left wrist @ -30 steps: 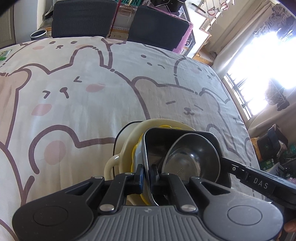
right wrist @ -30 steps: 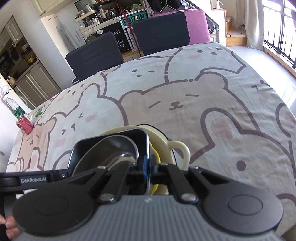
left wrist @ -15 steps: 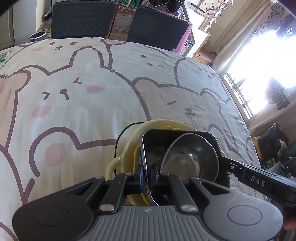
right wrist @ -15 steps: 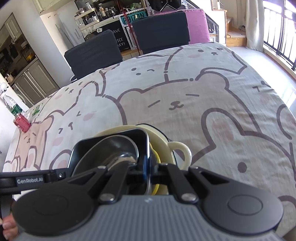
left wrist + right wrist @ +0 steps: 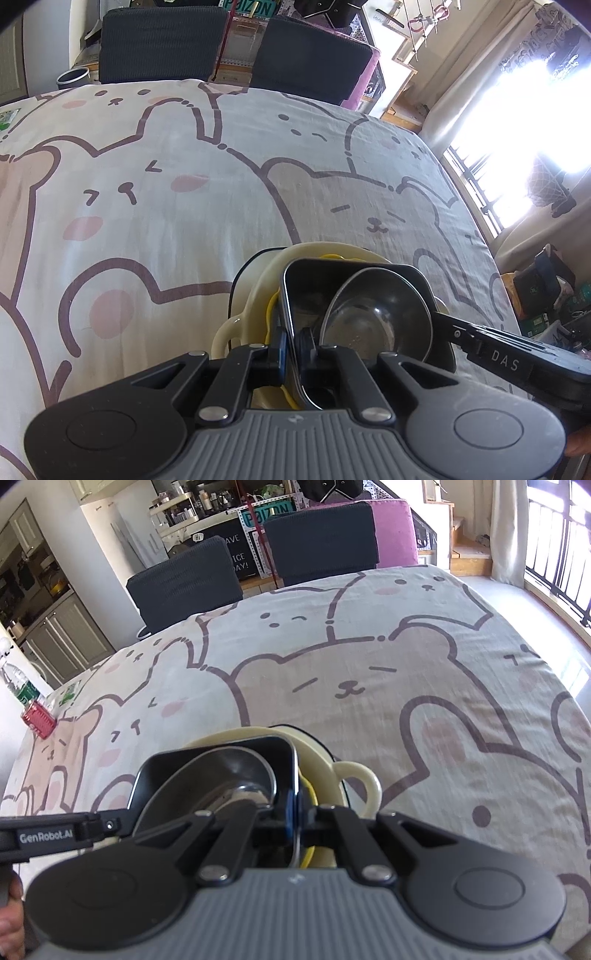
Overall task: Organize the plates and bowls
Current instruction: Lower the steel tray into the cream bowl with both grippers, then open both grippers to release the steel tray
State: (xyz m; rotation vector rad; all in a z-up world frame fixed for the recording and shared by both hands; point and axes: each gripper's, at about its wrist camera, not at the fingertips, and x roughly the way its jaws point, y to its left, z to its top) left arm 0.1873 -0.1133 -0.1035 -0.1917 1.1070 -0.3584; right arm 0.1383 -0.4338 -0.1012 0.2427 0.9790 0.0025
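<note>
Black square dish (image 5: 295, 295): a thin-walled dish with rounded corners and a glossy dark inside, sitting near the near edge of the bench (image 5: 184, 192), roughly midway along it. It holds a round, polished steel bowl (image 5: 376, 321), tilted against the dish's right wall. The dish rests in a cream ceramic bowl (image 5: 258, 291) with smooth loop handles on its left and right sides; a yellow rim (image 5: 271, 306) shows between the two. A thin dark edge, possibly a plate, shows under the cream bowl.

Left gripper (image 5: 291, 345): its fingers are clamped on the left wall of the black dish, blue pad outside, black pad inside.

Right gripper (image 5: 295, 810): its fingers are clamped on the right wall of the same dish.

The bench is covered by a soft, lightly creased cloth printed with outlined bears and rabbits in cream, tan and pink.
</note>
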